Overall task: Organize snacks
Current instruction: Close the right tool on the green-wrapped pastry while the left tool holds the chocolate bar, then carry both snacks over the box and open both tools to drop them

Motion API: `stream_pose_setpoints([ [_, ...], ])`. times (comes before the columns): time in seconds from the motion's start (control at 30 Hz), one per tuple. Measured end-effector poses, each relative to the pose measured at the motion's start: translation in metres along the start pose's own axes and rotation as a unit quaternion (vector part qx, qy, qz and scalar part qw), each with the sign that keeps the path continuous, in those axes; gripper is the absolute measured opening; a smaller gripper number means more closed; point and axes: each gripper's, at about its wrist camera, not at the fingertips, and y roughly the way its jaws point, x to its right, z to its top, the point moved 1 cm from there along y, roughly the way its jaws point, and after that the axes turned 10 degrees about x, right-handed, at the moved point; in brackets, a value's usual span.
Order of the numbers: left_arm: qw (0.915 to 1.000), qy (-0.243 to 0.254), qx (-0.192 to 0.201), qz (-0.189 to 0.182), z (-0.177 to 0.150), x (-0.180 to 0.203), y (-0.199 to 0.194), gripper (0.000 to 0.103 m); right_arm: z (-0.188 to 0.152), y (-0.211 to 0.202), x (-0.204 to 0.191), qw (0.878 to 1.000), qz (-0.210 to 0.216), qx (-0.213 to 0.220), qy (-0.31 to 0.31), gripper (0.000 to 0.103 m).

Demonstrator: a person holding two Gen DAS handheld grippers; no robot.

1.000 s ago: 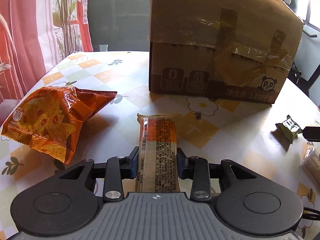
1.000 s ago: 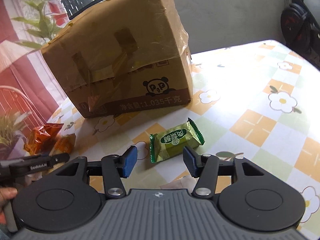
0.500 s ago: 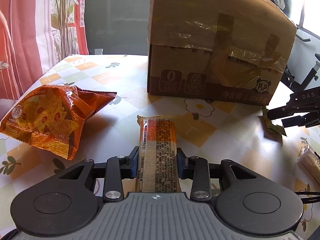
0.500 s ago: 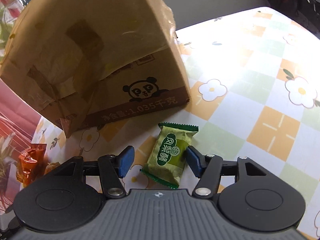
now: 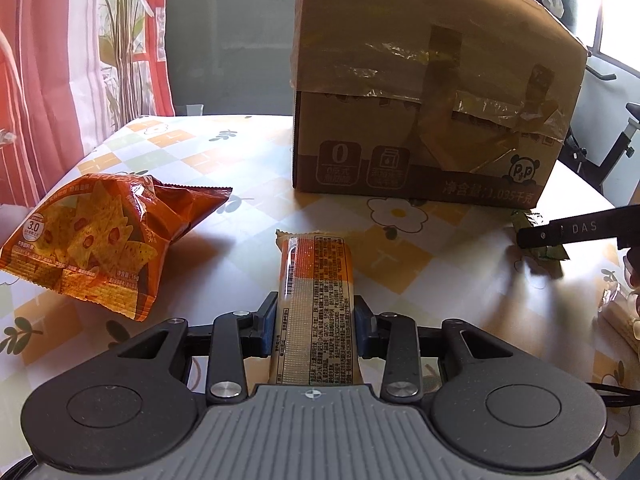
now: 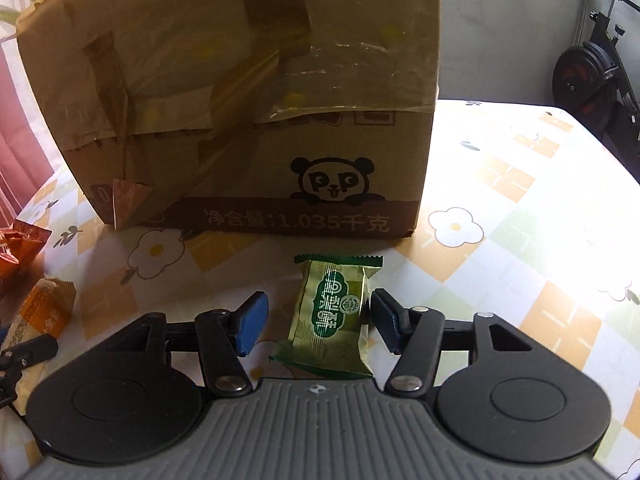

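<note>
My left gripper (image 5: 314, 322) is shut on a long orange and white cracker pack (image 5: 314, 300) that points forward above the table. My right gripper (image 6: 318, 320) is open around a small green snack packet (image 6: 332, 314) lying on the table; its right pad touches the packet and the left pad stands apart. The green packet (image 5: 538, 236) and a right finger (image 5: 576, 230) also show at the right edge of the left wrist view. An orange chip bag (image 5: 100, 240) lies to the left. A taped cardboard box (image 5: 428, 92) stands behind; it also shows in the right wrist view (image 6: 240, 100).
The table has a flowered checked cloth (image 5: 400, 248). Red striped curtains (image 5: 40, 80) and a plant hang at the left. An exercise bike (image 6: 592, 68) stands past the table's far right. Another pale wrapped snack (image 5: 622, 316) lies at the right edge.
My right gripper has moved forward and turned, so the green packet now lies lengthwise between its open fingers. My left gripper has risen slightly, still holding the cracker pack.
</note>
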Motion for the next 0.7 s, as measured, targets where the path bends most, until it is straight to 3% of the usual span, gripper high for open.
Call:
stream_pose_setpoints([
  [0.07, 1.0, 0.007, 0.002, 0.002, -0.001, 0.001, -0.002, 0.038, -0.004, -0.004, 0.001, 1.0, -0.007, 0.006, -0.011, 0.042],
  [0.27, 0.9998, -0.009, 0.012, 0.013, 0.0, -0.004, -0.01, 0.038, -0.013, -0.024, 0.005, 0.999, 0.033, 0.016, 0.037, 0.041],
  [0.47, 0.9988, -0.023, 0.043, 0.001, 0.007, -0.003, -0.022, 0.038, -0.021, -0.05, -0.006, 0.993, 0.084, 0.058, 0.059, 0.041],
  [0.7, 0.9983, -0.023, 0.053, 0.009, 0.011, 0.001, -0.027, 0.038, -0.019, -0.062, 0.006, 0.988, 0.101, 0.087, 0.071, 0.041],
])
